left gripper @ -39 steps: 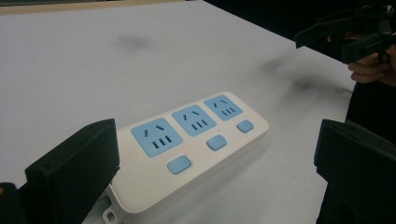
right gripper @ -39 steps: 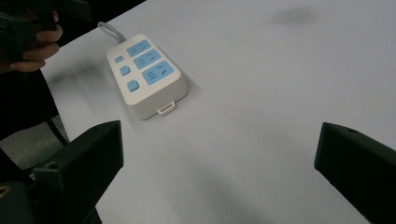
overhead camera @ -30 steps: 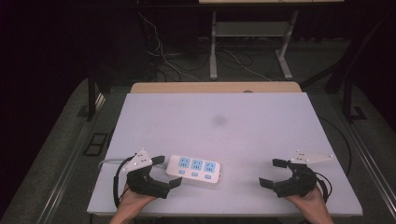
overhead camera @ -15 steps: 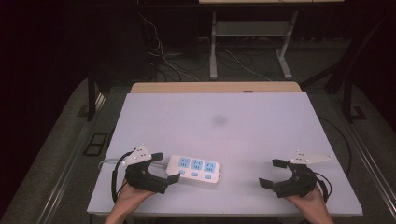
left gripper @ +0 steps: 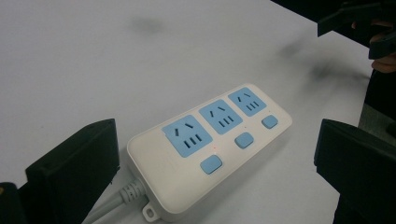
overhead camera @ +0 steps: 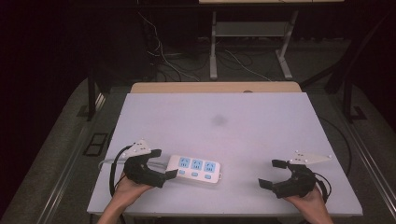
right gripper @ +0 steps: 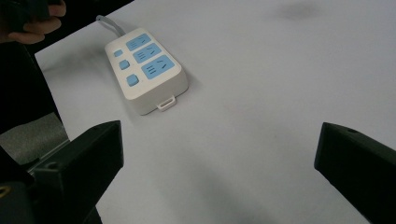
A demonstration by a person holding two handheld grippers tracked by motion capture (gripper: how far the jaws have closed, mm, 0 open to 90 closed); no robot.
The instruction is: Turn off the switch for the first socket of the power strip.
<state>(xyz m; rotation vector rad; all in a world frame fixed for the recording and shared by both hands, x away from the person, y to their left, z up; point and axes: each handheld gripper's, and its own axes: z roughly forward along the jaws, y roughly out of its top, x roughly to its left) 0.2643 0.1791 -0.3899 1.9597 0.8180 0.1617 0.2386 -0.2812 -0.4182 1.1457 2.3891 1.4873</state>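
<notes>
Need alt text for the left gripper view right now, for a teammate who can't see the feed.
A white power strip with three blue sockets and three blue buttons lies on the white table, between the open left gripper's black jaws. Its grey cable exits at the bottom.

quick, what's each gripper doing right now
Left gripper: open, jaws either side of the power strip's cable end, holding nothing.
Right gripper: open, empty.

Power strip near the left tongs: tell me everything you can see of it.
The power strip is a white, rounded block, plastic by its look, lying flat near the table's front edge. It carries three blue sockets, each with a blue button beside it. A grey-white cable leaves its left end, and small mounting tabs show at its ends. The open left tongs flank the cable end; contact is unclear.
</notes>
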